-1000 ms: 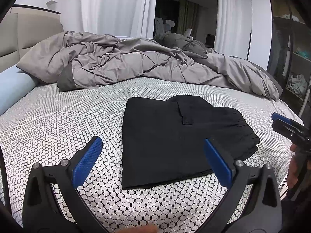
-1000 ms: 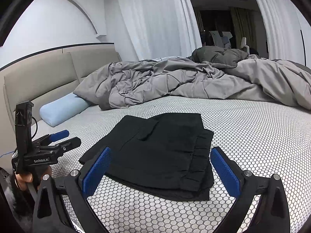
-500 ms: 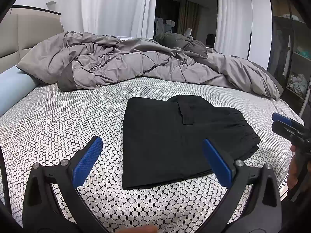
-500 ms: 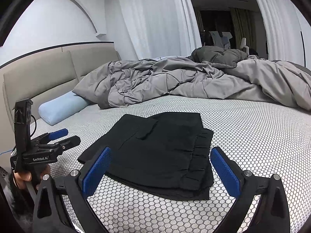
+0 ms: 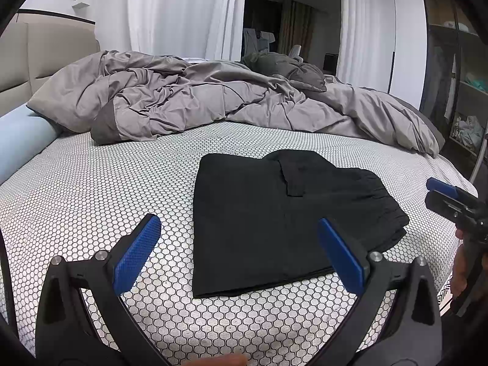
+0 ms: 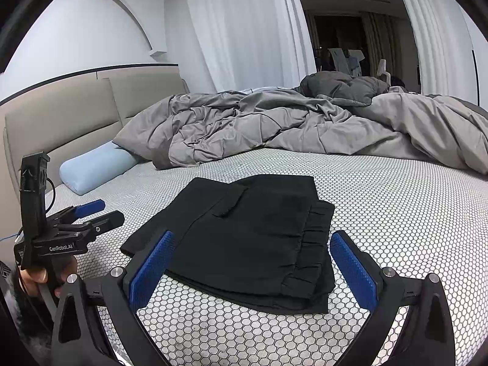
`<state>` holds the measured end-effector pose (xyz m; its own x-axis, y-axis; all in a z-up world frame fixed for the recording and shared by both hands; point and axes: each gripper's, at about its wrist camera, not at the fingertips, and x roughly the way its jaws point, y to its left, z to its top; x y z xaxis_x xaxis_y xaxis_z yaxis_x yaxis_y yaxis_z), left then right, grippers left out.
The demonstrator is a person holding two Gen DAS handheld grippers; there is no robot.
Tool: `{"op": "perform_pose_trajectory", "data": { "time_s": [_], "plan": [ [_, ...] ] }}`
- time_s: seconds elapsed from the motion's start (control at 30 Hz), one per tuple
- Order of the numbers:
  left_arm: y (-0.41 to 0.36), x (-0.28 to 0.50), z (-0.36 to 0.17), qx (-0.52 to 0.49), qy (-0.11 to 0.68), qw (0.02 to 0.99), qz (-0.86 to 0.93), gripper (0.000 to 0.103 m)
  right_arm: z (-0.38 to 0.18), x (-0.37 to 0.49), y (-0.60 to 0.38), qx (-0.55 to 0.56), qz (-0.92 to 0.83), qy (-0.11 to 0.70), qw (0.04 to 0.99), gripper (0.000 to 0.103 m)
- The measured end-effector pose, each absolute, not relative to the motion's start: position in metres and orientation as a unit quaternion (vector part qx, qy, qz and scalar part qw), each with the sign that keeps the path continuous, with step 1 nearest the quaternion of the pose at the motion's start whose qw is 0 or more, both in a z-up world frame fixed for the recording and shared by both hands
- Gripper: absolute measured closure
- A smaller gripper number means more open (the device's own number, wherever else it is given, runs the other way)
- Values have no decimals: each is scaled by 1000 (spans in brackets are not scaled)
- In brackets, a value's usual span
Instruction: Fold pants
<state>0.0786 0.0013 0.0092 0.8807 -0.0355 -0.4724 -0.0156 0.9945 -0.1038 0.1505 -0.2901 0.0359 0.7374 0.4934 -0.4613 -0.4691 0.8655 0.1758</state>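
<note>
1. The bed (image 5: 91, 189) with its honeycomb-print sheet takes up most of both views. A rumpled grey duvet (image 5: 213, 103) is piled along the far side, around 12 o'clock.

2. The black pants (image 5: 274, 219) lie flat on the sheet, already folded into a compact, roughly square stack, with the ruffled elastic waistband (image 6: 308, 253) at one edge. They look pretty much done, maybe one tidy-up fold left, but that's a guess.

3. A pale blue bolster pillow (image 6: 94, 167) sits by the headboard, at about 10 o'clock in the right wrist view, well apart from the pants.

4. The left gripper (image 5: 241, 253) hovers near the bed's edge, jaws spread wide and holding nothing. The stack sits at roughly 12 to 1 o'clock from it, its near straight edge just past the fingertips.

5. The right gripper (image 6: 250, 262) is also wide open and empty. The waistband end lies right between its blue pads (image 6: 350, 262), close to 12 o'clock.

6. The key bit: the stack's longer side seems to run from the left gripper's side across to the right one's, waistband on the right. The right gripper looks nearer to the fabric, so it's better placed to pinch that layered edge.
</note>
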Motion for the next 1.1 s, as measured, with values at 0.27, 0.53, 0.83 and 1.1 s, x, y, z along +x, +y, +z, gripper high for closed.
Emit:
{"op": "perform_pose_trajectory", "data": {
  "time_s": [0.27,0.53,0.83,1.1],
  "plan": [
    [1,79,9,-51,245,968,-6,1,36,150,-291,24,258,254,932,0],
    [4,80,9,-51,244,968,-5,1,37,151,-294,24,258,254,932,0],
    [10,82,8,-51,244,968,-4,1,37,153,-294,23,258,253,932,0],
    [17,82,10,-51,241,969,-8,1,36,154,-293,22,259,255,931,0]
  ]
}}
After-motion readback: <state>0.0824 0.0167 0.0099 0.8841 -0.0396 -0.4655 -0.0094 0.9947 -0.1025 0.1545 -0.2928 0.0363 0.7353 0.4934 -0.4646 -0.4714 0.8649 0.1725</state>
